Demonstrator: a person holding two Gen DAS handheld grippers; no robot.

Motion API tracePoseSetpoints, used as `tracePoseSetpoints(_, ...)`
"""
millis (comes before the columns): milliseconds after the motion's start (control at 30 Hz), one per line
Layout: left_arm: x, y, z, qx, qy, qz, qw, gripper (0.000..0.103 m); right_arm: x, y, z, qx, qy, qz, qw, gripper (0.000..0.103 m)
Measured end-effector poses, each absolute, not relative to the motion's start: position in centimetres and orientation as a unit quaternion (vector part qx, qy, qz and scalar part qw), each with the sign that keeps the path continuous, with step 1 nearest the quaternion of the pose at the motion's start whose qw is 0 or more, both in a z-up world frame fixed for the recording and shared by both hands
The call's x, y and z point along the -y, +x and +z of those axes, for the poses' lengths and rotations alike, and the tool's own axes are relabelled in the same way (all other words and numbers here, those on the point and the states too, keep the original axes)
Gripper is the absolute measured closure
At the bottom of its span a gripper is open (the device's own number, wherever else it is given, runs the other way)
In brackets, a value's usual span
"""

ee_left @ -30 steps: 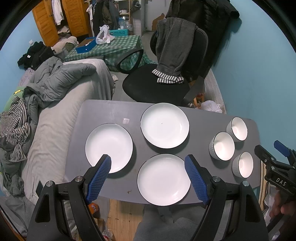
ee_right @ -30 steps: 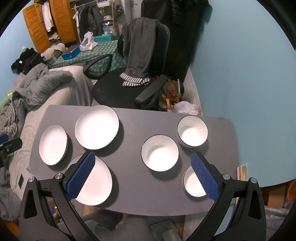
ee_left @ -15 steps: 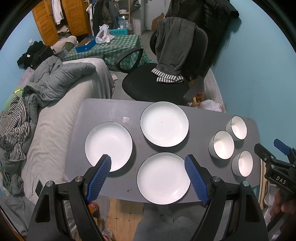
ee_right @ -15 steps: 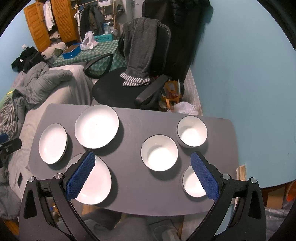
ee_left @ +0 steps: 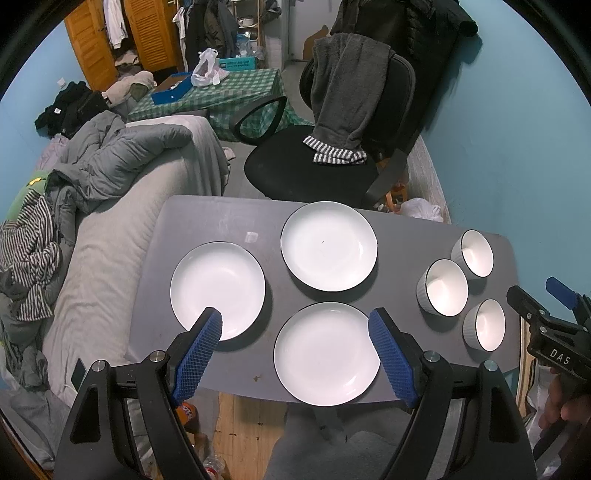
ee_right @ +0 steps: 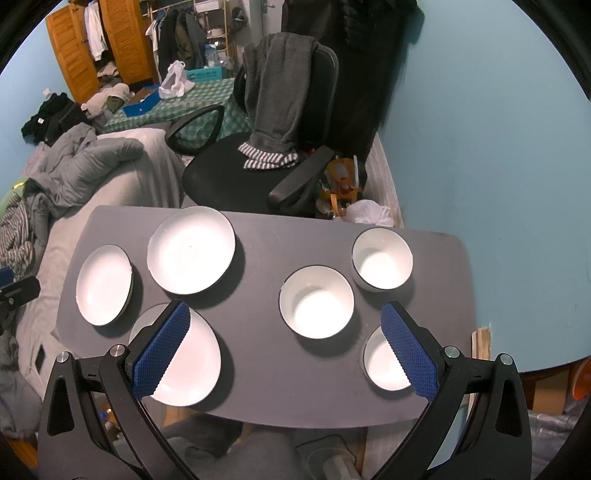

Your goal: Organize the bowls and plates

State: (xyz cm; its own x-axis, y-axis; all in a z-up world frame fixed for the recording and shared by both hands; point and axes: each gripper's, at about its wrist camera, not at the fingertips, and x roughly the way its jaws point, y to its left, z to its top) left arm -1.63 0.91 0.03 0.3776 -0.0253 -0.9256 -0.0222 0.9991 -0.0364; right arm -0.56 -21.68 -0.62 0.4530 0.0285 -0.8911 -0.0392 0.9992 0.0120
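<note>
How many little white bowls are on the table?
3 small white bowls with dark rims, all at the right end of the grey table: one at the far edge, one nearer the middle, one at the near edge, partly behind a blue gripper pad. None stacked or hidden.

Room, inventory taken outward from the grey table (ee_left: 207, 221).
- Walls: light blue (ee_left: 517, 147), one running close along the table's right end.
- Office chair (ee_left: 306, 173): black, just beyond the table's far edge; grey garment (ee_left: 343, 88) over its backrest, striped cuffs on the seat.
- Bed (ee_left: 110, 229): against the table's left end, grey cover, rumpled grey quilt (ee_left: 122, 155), striped clothing (ee_left: 26, 254).
- Green checked cloth (ee_left: 236, 92): beyond the chair, carrying a blue tray and a white bag.
- Orange louvred wardrobe (ee_left: 147, 33): far left corner, clothes hanging.
- Dark coat (ee_left: 424, 44): on the wall behind the chair.
- Floor: wooden boards (ee_left: 243, 421) under the table's near edge.
</note>
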Motion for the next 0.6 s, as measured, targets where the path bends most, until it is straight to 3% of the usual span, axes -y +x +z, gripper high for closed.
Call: tracePoseSetpoints(600,-2.1,-1.0,-1.5,-0.574,-0.025,0.007,0.818,0.020,20.9,0.4,-1.4,-0.515,-0.017,0.035,0.856,0.002)
